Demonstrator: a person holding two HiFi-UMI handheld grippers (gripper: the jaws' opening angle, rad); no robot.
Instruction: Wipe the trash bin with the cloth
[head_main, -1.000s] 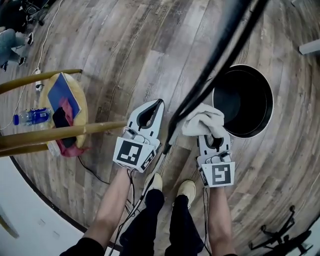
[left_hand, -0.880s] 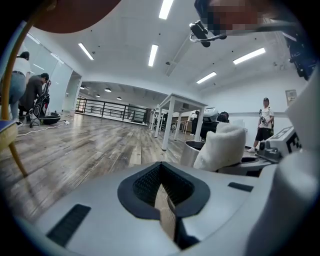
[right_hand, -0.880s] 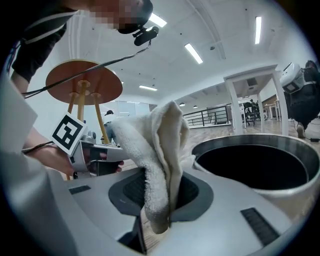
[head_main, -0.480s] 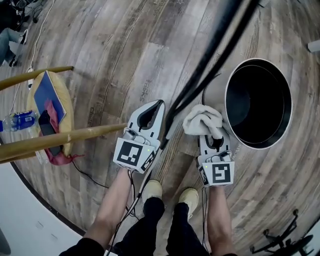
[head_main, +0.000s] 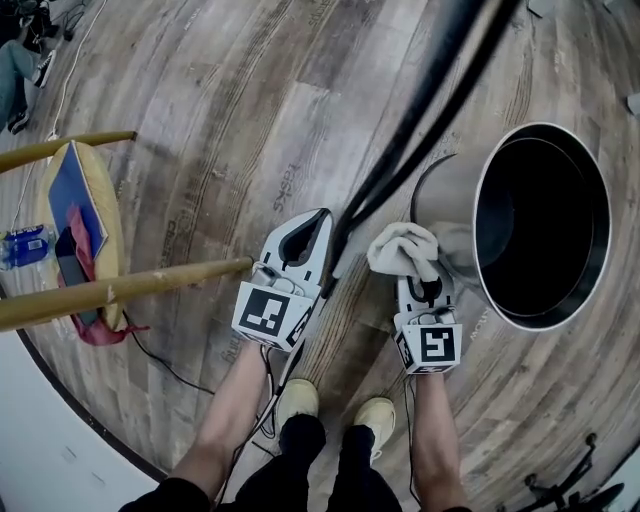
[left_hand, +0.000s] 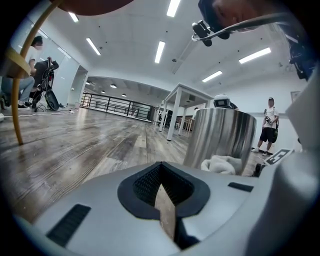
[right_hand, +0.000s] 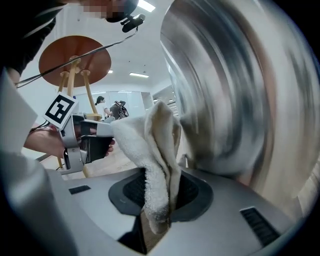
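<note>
A round steel trash bin with a black inside stands on the wooden floor at the right; its shiny side wall fills the right gripper view and it also shows ahead in the left gripper view as the trash bin. My right gripper is shut on a crumpled white cloth, and the cloth touches the bin's outer wall low down. My left gripper is shut and holds nothing, a short way left of the cloth.
A wooden stool with a blue book, a phone and a red cloth stands at the left, one of its rails reaching toward my left gripper. A black cable crosses overhead. People stand far off.
The bin has come closer and larger in the head view. My right gripper has brought the cloth up against the bin's outer wall. The left gripper has hardly moved.
</note>
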